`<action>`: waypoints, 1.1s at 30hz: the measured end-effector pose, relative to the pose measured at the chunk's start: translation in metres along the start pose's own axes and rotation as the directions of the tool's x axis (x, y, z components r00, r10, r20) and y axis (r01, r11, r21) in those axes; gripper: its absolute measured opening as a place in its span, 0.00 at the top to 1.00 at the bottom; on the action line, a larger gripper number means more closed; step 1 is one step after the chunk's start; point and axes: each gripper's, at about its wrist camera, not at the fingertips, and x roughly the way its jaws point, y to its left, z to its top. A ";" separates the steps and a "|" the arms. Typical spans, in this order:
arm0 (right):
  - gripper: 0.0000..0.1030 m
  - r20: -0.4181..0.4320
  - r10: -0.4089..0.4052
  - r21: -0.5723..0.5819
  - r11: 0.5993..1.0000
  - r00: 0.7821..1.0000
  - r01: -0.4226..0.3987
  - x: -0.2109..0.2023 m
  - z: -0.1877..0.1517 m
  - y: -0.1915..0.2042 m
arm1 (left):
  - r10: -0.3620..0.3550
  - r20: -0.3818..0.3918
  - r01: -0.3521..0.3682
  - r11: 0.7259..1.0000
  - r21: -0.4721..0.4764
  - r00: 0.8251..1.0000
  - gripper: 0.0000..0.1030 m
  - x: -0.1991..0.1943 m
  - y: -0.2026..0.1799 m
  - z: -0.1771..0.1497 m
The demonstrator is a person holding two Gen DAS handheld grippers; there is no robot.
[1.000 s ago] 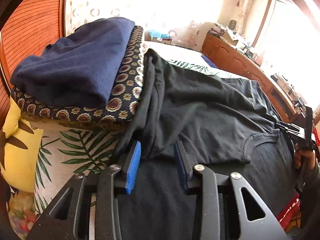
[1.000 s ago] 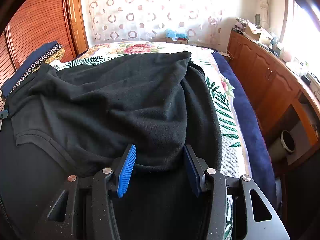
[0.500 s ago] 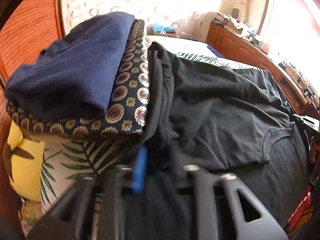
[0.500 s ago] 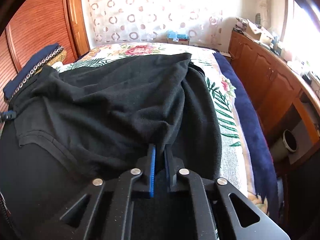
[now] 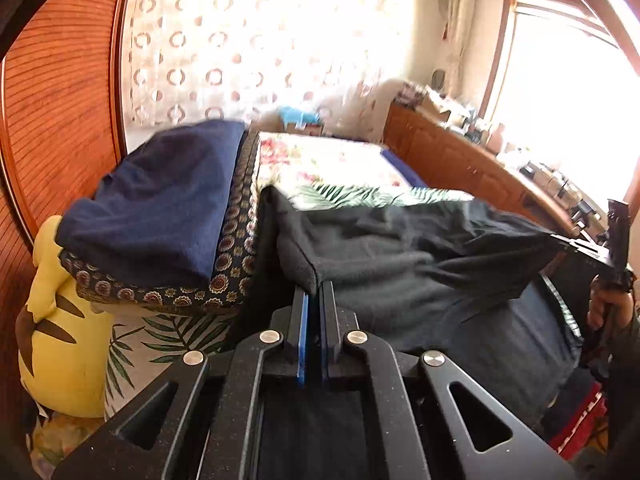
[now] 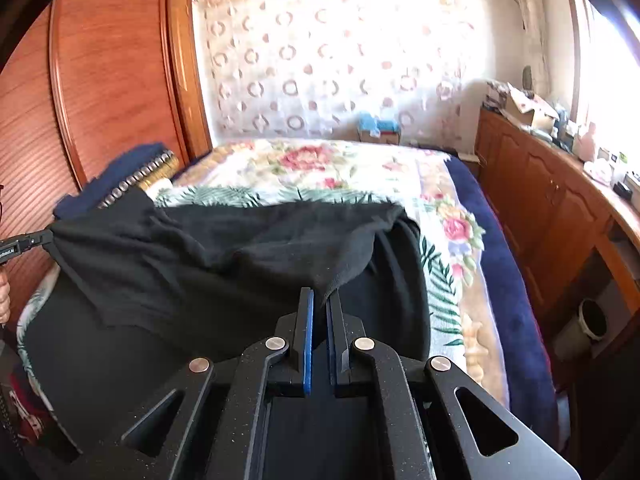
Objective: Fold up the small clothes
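- With both jaws just closed, my left gripper (image 5: 314, 292) pinches one corner of the black garment (image 5: 400, 264).
- My right gripper (image 6: 320, 300) clamps another corner, cloth hanging over the bed (image 6: 320, 168).

Clutter on the wooden counter (image 5: 472, 160) is washed out.

Floral bed (image 6: 436, 208) w/ black garment (image 6: 224, 248)

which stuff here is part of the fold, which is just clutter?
In the job:
black garment
left gripper, shut on it
right gripper, shut on it

Lying about:
navy blanket
patterned cushion
yellow plush
floral bedspread
wooden cabinet
bin
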 end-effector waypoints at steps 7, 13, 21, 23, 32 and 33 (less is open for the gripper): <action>0.95 0.066 0.034 0.023 0.999 0.997 -0.035 -0.047 -0.021 -0.002 | -0.018 0.045 0.018 1.000 -0.008 0.999 0.95 -0.034 0.000 -0.010; 0.95 0.068 0.034 0.009 0.999 0.997 -0.035 -0.072 -0.047 -0.004 | -0.017 0.021 0.017 1.000 -0.018 1.000 0.95 -0.048 0.008 -0.032; 0.95 0.012 0.002 -0.048 0.999 1.000 -0.002 -0.087 -0.064 0.010 | 0.041 -0.033 -0.041 0.999 0.001 0.999 0.95 -0.058 0.011 -0.064; 0.95 -0.013 0.004 -0.044 0.999 1.000 -0.005 -0.079 -0.067 0.010 | 0.052 -0.053 -0.053 0.999 -0.005 0.997 0.95 -0.052 0.014 -0.069; 0.95 -0.138 -0.014 -0.033 0.999 0.990 0.009 -0.037 -0.079 0.000 | 0.088 -0.148 -0.088 0.996 0.007 0.985 0.95 -0.031 0.020 -0.089; 0.95 -0.138 -0.028 -0.041 0.999 0.990 0.023 -0.036 -0.077 0.004 | 0.088 -0.151 -0.088 0.996 0.007 0.985 0.95 -0.030 0.019 -0.089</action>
